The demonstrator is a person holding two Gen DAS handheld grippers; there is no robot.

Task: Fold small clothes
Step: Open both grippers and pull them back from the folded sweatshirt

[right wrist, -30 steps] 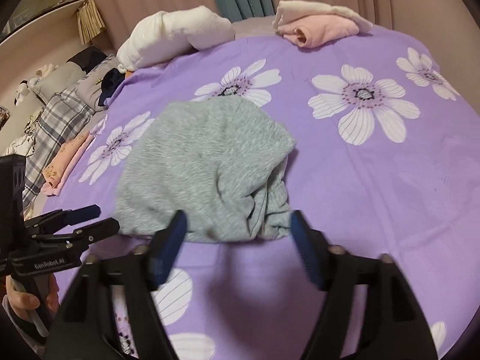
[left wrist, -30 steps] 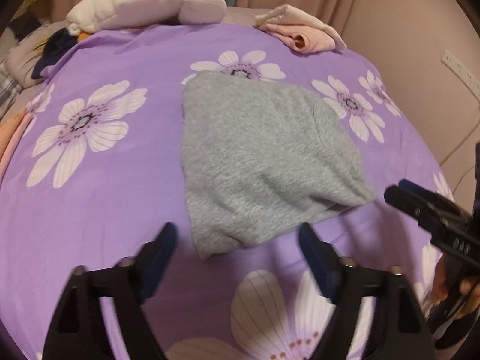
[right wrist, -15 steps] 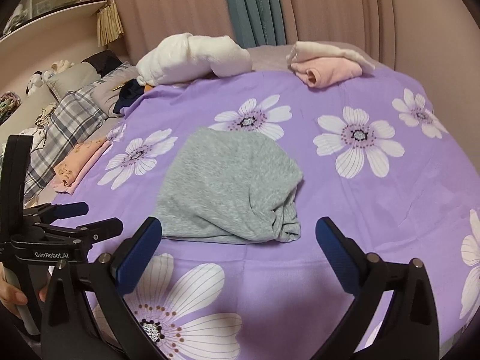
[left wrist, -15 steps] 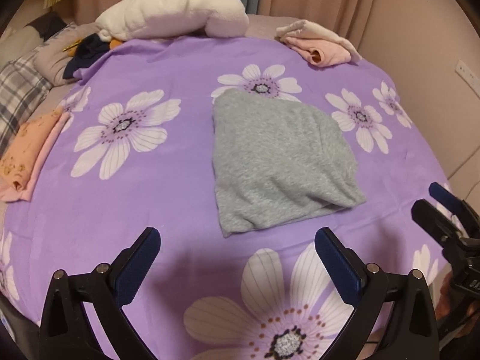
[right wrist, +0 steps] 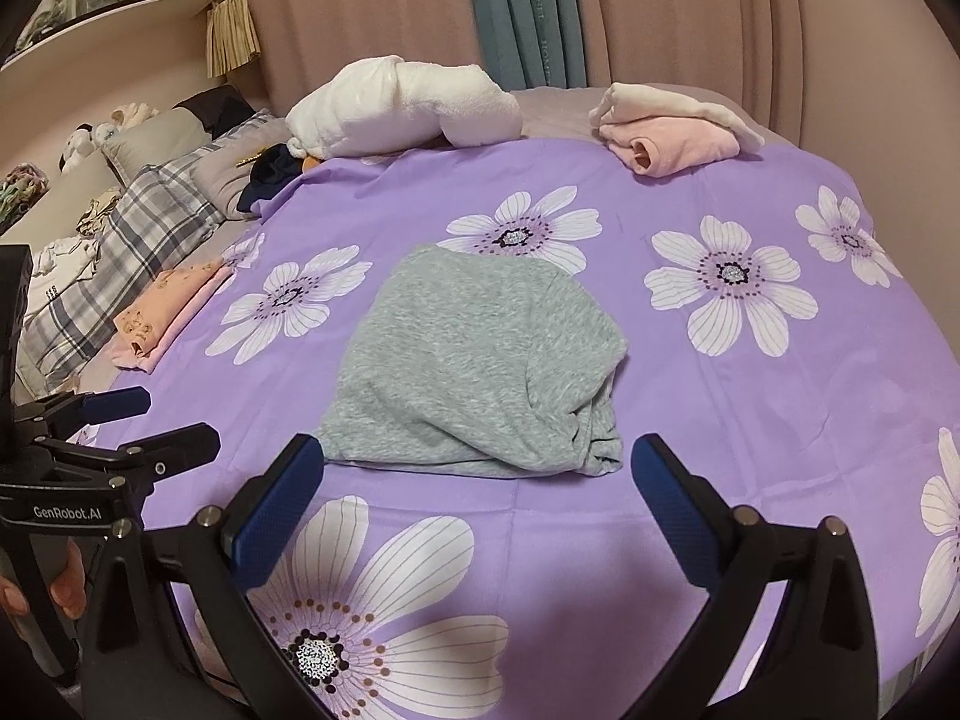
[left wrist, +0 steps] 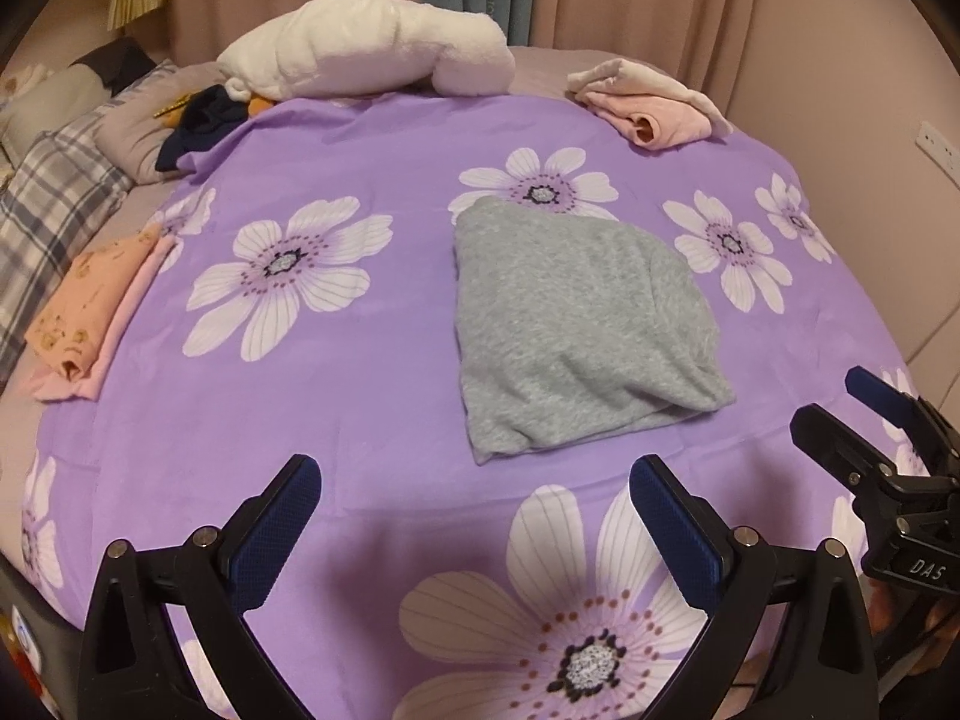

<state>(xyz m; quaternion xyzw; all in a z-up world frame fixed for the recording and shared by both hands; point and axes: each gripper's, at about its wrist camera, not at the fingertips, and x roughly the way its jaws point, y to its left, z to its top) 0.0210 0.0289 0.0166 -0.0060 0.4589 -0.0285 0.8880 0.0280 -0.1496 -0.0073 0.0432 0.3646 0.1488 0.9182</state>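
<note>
On the bed, over a purple floral sheet (left wrist: 372, 420), a folded grey garment (left wrist: 576, 324) lies near the middle, flat along its left edge and bunched into soft creases at its near right corner. From the right wrist view that same grey garment (right wrist: 474, 360) sits just beyond the blue pads, touching neither of them.

Both claws hang above the sheet with nothing between their fingers. The left claw (left wrist: 474, 516) stands spread wide, its jaws having just been opening, and the sheet's large white flower shows through the gap. The right claw (right wrist: 477, 495) is likewise spread wide after opening, with bare sheet and the garment's near edge visible between its pads. Each claw also appears at the edge of the other's view: the right one at the right of the left wrist picture, the left one at the left of the right wrist picture, with part of a hand (right wrist: 60, 591) on its grip.

Farther back, a white rolled blanket (left wrist: 372, 48) lies at the head of the sheet, and a folded pink and cream garment (left wrist: 654, 108) sits at the far right. A folded peach garment (left wrist: 90, 306) rests at the sheet's left edge, beside a plaid cloth (left wrist: 48, 222). Curtains (right wrist: 660, 12) hang behind the bed.
</note>
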